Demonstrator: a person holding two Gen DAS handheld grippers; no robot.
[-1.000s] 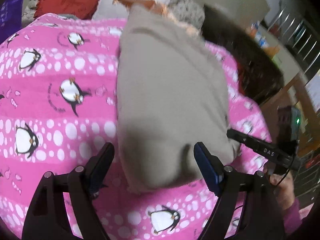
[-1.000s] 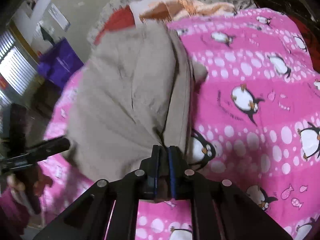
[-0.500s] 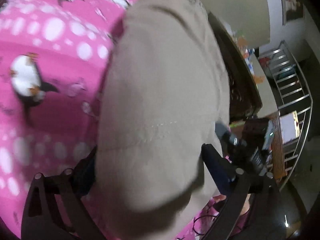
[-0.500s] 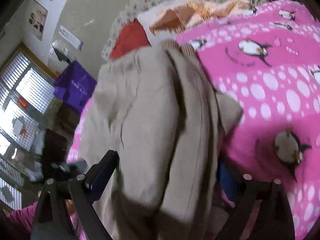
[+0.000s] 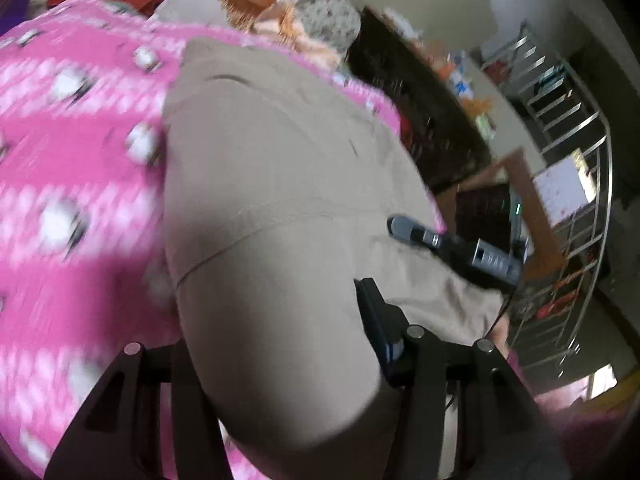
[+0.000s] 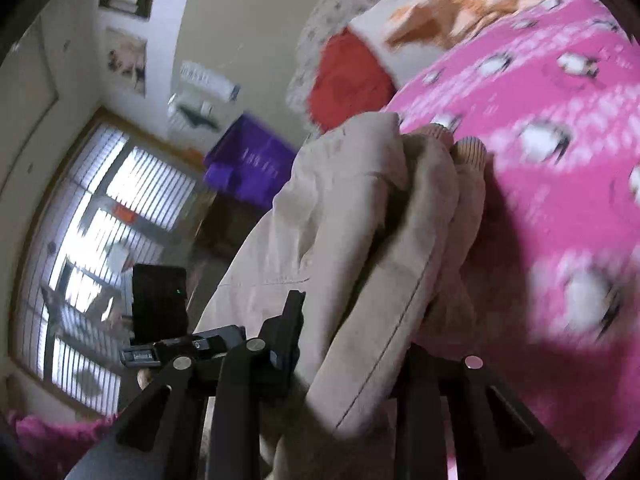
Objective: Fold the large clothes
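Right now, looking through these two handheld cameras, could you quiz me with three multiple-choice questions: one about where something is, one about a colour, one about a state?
1. Where does the beige garment lie?
A. on the penguin blanket
B. on the floor
C. on a hanger

2. What colour is the blanket's ground?
A. green
B. pink
C. grey

3. What is between the fingers of the right gripper?
A. nothing
B. a folded bundle of the garment
C. a pillow

Answers:
1. A: pink penguin cloth shows around the garment.
2. B: bright pink with white dots.
3. B: the right wrist view shows beige layers filling the gap while the jaws are closing.
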